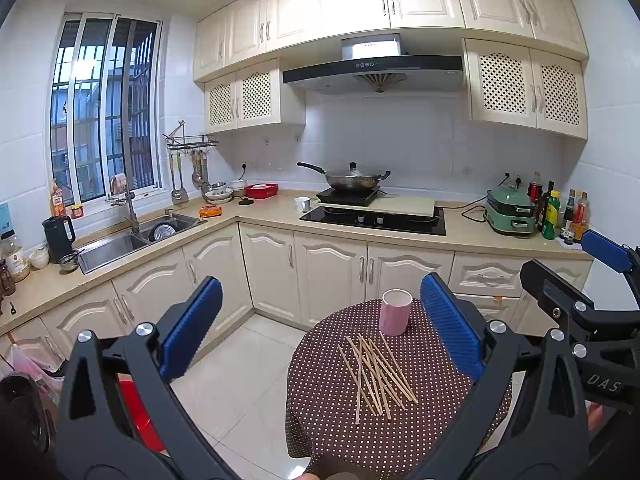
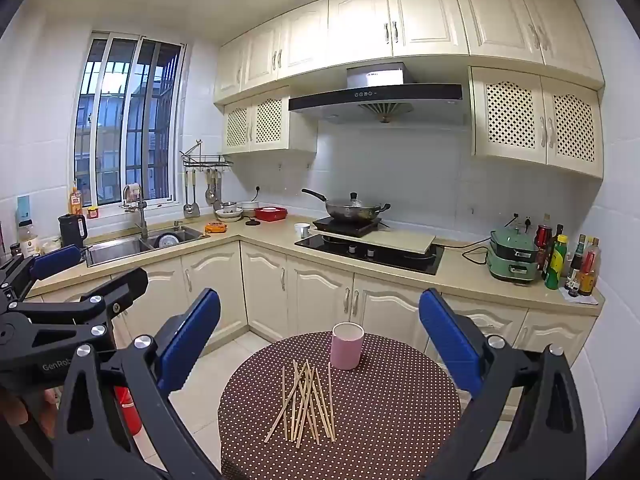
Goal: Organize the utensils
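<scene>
Both tools hung high over the kitchen, and nothing was in their grip. The left hand-held gripper stood spread wide, its blue pads framing the lower half of the left wrist view with only air between them. The right hand-held gripper was spread just as wide, blue pads well apart and pinching nothing.

In the lower middle of the right wrist view lay the chopsticks, a loose, crossed heap of pale wooden sticks on the round surface under its brown polka-dot cloth. Just above them in the frame stood the pink cup, upright, mouth open, near the heap but apart from it. From the left wrist view the same heap sat lower right of centre, fanned and overlapping, with the pink cup above it, by the surface's upper edge.

Each tool peeked into the other's view: the right one at the right edge of the left view, the left one at the left edge of the right view.

In the background, a wok rested on a hob in the middle of the frame, and a sink lay at left under the window.
</scene>
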A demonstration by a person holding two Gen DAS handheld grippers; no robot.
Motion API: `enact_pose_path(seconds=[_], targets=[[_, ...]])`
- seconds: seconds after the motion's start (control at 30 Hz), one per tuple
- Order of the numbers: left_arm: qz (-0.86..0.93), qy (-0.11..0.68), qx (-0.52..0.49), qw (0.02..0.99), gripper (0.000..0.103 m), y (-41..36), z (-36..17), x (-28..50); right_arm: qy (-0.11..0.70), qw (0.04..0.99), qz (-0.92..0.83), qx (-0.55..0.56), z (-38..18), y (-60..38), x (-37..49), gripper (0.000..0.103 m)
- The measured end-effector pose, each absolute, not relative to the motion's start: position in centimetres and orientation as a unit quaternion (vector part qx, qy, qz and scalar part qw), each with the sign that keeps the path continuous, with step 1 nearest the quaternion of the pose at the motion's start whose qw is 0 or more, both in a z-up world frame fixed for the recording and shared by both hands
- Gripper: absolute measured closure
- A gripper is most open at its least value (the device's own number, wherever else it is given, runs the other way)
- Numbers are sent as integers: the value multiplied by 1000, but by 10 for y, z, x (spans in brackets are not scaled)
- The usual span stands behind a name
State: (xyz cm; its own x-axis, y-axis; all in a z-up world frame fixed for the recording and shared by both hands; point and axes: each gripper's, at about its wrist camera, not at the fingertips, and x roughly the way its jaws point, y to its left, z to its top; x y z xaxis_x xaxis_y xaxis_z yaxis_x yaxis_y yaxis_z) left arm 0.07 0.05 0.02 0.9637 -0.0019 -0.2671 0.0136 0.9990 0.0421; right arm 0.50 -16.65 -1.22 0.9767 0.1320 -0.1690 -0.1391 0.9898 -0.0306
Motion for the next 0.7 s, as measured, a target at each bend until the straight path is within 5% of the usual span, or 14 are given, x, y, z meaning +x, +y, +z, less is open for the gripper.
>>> enact_pose_path(seconds=[0.7], targets=[[-5, 140, 22, 990, 6, -4, -1, 6, 84, 994, 63, -21, -13, -161, 10, 8]])
